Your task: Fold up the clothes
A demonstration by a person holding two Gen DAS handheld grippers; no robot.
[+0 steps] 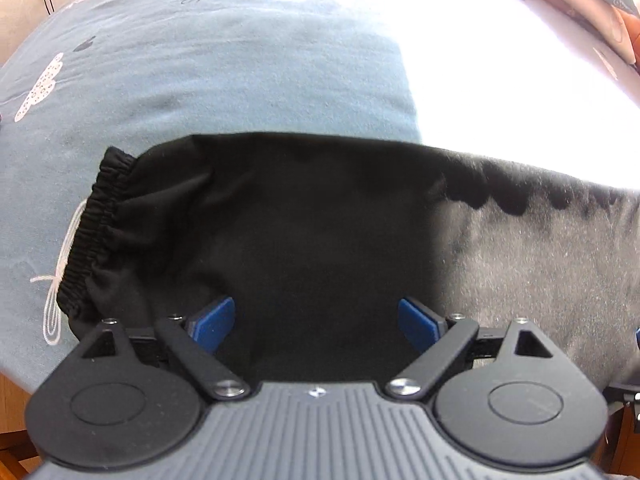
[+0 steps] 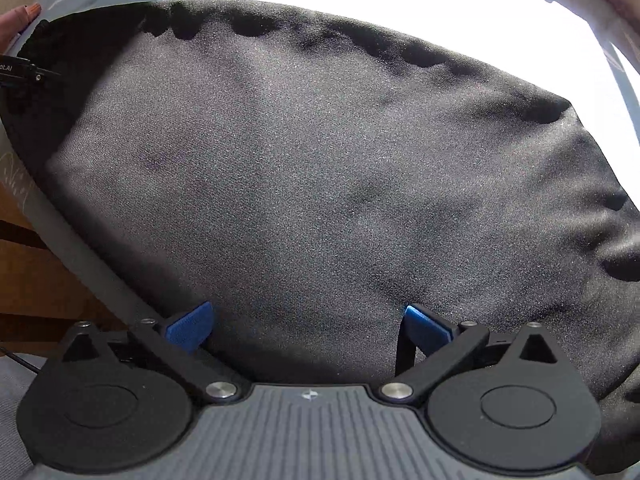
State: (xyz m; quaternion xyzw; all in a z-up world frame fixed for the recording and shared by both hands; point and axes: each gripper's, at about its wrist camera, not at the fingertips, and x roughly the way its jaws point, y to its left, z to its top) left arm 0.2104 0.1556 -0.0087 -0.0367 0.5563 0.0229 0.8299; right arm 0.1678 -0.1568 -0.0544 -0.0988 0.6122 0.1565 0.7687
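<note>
My left claw (image 1: 316,324), right claw (image 2: 308,328) gape wide, empty, above soft limp black knit garment (image 1: 320,220); grab far-left gathered elastic waistband (image 1: 100,220).

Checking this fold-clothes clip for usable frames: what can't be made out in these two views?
- Left wrist view: the sheet at upper right is washed out by glare.
- Right wrist view: the black garment runs past the right edge, so its full shape is unknown.
- Both views: the garment's near edge is hidden behind the tool bodies.
</note>
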